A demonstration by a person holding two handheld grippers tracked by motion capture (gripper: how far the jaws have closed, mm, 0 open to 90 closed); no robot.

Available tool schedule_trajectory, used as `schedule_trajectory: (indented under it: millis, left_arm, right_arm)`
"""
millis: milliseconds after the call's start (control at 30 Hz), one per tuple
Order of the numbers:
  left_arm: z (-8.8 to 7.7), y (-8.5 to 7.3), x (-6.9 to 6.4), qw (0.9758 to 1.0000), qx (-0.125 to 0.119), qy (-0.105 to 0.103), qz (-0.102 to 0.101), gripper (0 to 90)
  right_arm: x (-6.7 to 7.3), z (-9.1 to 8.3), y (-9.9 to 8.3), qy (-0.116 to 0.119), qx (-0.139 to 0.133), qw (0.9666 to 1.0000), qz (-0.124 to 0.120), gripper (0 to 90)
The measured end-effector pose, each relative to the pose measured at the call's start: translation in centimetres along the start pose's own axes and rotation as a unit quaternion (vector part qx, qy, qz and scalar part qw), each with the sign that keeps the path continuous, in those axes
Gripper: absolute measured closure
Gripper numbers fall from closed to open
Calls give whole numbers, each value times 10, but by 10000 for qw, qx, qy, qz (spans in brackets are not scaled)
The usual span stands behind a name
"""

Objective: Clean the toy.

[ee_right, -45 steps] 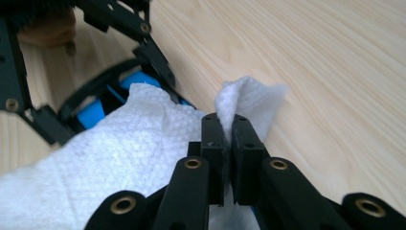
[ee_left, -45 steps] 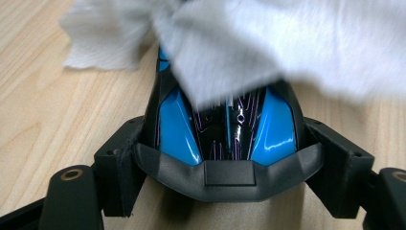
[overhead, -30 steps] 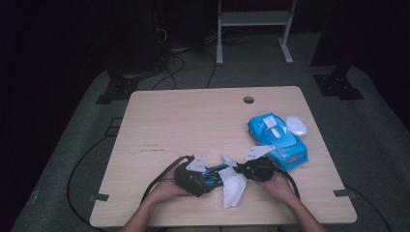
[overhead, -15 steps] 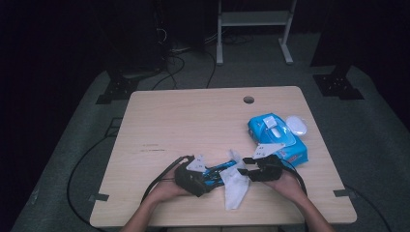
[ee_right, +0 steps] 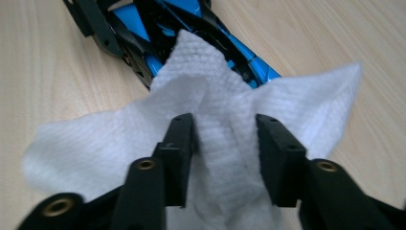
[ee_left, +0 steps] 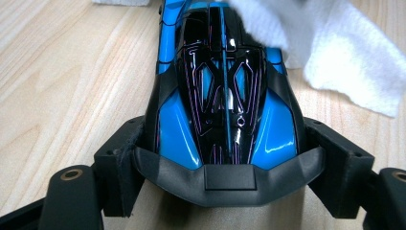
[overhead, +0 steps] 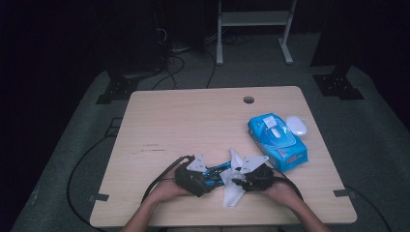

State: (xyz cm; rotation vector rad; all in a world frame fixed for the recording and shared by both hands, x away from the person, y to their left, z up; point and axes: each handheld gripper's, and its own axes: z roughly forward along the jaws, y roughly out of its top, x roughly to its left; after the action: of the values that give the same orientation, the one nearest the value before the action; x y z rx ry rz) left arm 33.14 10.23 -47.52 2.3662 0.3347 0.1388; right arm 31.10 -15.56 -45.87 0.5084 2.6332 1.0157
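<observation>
Left claw (ee_left: 225, 158) clamps the toy car (ee_left: 225, 96) at lower centre; right claw (ee_right: 225, 158), just closing around the wipe (ee_right: 215, 139), should pinch firmly before rubbing

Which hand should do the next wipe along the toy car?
Right. The right gripper has a fold of the white wipe between its fingers, draped on the blue toy car. Its jaws have just been closing. The left gripper clamps the car, steadying it.
</observation>
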Motion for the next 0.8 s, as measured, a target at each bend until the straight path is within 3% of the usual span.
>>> schedule_trajectory:
  millis: [100, 233, 400, 567, 800]
  left_arm:
    - [0, 0, 0, 10000, 3, 15, 20, 236]
    - [0, 0, 0, 10000, 15, 5, 30, 236]
    - [0, 1, 0, 10000, 38, -20, 36, 236]
    - [0, 1, 0, 10000, 42, -25, 39, 235]
    - [0, 2, 0, 10000, 52, -20, 45, 236]
  right_arm:
    - [-8, -3, -3, 224, -83, 9993, 281, 633]
    - [-15, -3, -4, 451, -137, 9978, 468, 650]
    - [-26, -4, -9, 863, -241, 9932, 738, 661]
    - [-27, -10, -10, 900, -320, 9922, 803, 679]
    - [-31, -7, -5, 600, -363, 9936, 885, 807]
